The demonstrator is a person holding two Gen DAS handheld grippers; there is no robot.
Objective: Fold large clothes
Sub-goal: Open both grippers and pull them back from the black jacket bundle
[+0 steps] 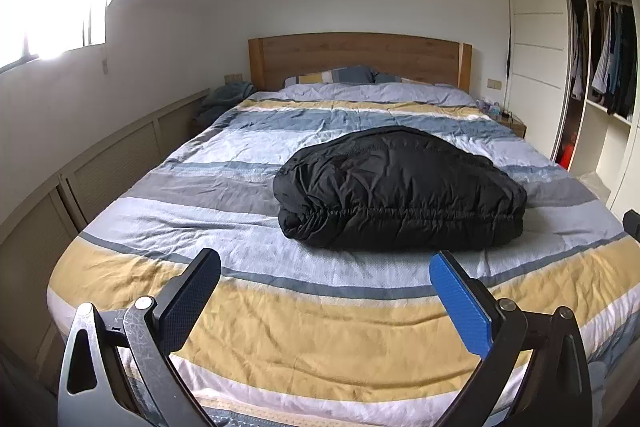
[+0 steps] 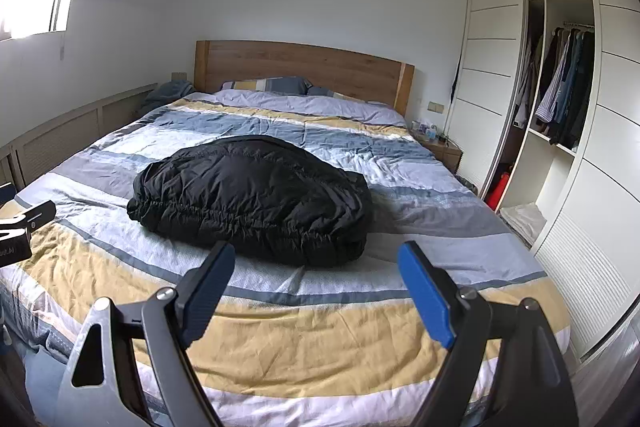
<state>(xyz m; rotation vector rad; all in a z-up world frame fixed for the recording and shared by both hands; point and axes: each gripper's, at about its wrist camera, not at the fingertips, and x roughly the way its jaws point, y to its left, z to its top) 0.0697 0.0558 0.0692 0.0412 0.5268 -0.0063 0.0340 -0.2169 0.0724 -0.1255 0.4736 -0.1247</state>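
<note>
Both claws hover low over the foot of the bed, each tilted somewhat downward, with nothing between their fingers. The left gripper (image 1: 326, 267) fills the bottom of its own view, spread wide and released: a dark ribbed pad at lower left, a bright blue ribbed pad at lower right, both on black angled arms with grey metal links. The right gripper (image 2: 316, 259) stands the same way in its view, likewise released, empty, and clear of the cloth.

The bed (image 1: 120, 227) takes up most of each frame, covered with a crumpled quilt in broad bands of blue, grey, white and mustard yellow. At the far end rises a plain wooden headboard (image 1: 360, 57) with striped pillows below it.

The black puffer jacket (image 1: 400, 195) lies folded into a rounded, glossy, wrinkled bundle at the middle of the quilt, right of centre in the left view, its gathered elastic hem facing the cameras, just beyond the fingertips.

An open wardrobe (image 2: 560, 79) at the right edge holds hanging clothes.
</note>
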